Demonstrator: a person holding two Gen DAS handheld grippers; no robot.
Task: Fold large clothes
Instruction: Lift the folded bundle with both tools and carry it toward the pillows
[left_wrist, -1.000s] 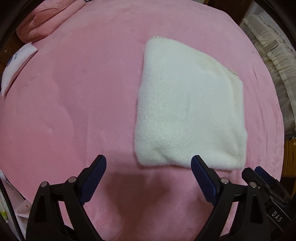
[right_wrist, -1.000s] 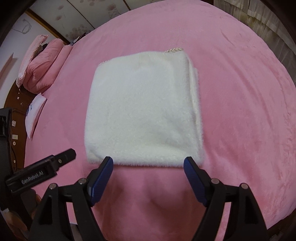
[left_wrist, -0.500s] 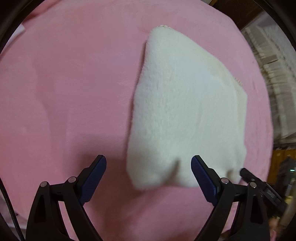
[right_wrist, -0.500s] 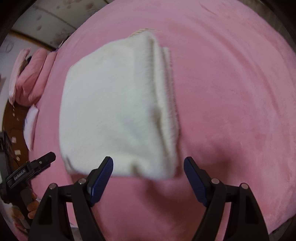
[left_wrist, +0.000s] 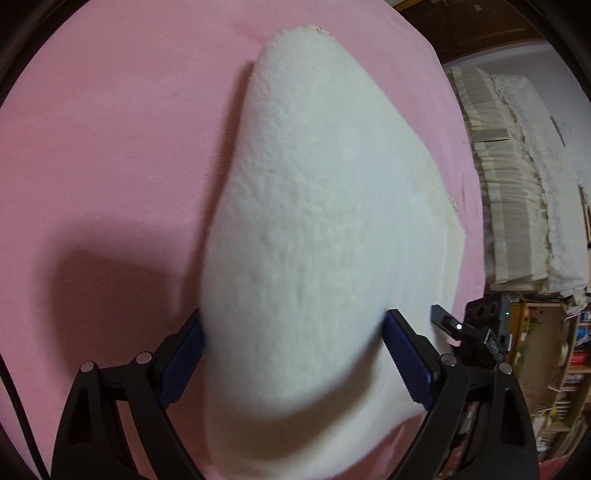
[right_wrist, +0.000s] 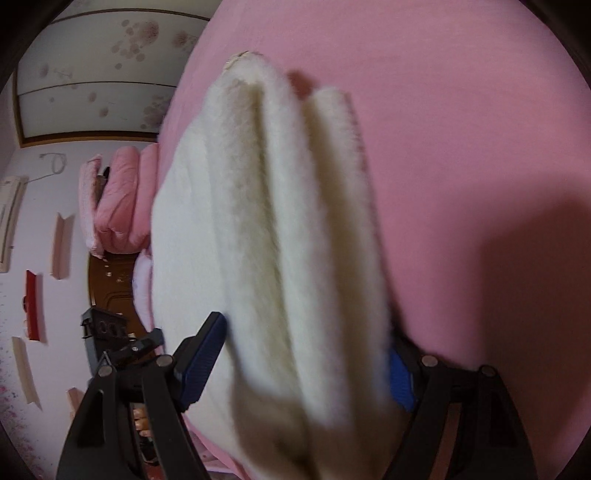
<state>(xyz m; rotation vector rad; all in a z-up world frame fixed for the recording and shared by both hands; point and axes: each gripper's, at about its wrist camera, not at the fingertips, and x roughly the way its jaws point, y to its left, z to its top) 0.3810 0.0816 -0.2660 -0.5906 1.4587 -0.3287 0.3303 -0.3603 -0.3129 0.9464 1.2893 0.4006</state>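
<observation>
A folded white fluffy garment (left_wrist: 314, 206) lies on the pink bed cover (left_wrist: 110, 147). My left gripper (left_wrist: 293, 354) is open, and the garment's near left corner sits between its blue pads. In the right wrist view the garment (right_wrist: 280, 236) shows its stacked folded layers edge-on. My right gripper (right_wrist: 306, 354) is open, with the near right corner of the stack between its pads. Neither gripper's jaws press the cloth visibly.
A pink pillow or quilt (right_wrist: 118, 206) lies at the bed's far left. Cream curtains (left_wrist: 517, 184) hang right of the bed, with shelves (left_wrist: 554, 369) below. The right gripper's body (left_wrist: 476, 332) shows in the left wrist view. The wooden headboard (right_wrist: 110, 280) is on the left.
Both grippers have dropped low and moved forward onto the garment's near edge. The near corners now sit between the open jaws, and the garment fills each view.
</observation>
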